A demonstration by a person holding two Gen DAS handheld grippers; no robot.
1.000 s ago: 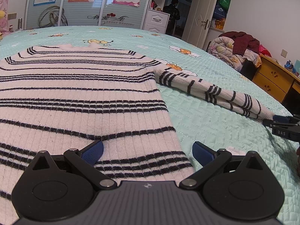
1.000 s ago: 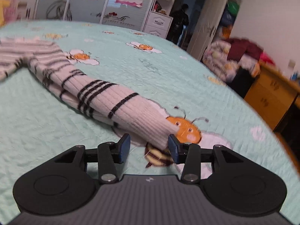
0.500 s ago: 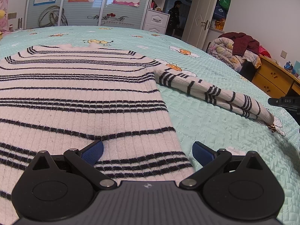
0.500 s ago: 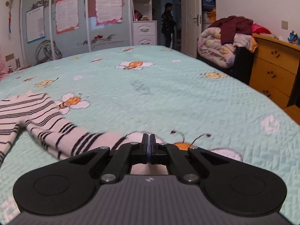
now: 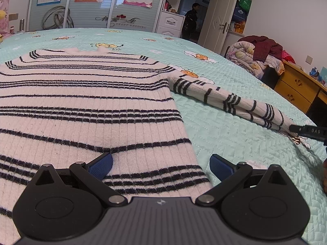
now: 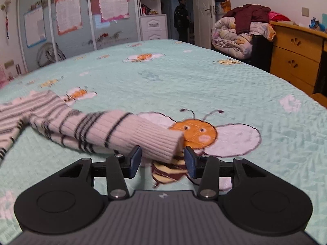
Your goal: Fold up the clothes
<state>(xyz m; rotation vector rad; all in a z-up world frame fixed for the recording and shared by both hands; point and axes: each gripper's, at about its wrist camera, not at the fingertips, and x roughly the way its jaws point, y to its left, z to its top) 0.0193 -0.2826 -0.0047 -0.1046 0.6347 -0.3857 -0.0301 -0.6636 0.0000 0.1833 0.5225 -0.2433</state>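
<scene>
Even indoor light, fisheye bending at the edges, right wrist view smeared by motion blur

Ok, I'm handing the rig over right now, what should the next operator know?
Left gripper: open, over the sweater's hem corner, gripping nothing.
Right gripper: jaws have just been opening; sleeve cuff lies between them, not pinched.
Sweater lies flat on the bedspread, sleeve stretched out sideways.
Done: laid out. Left: every fold, probably that sleeve first.
</scene>
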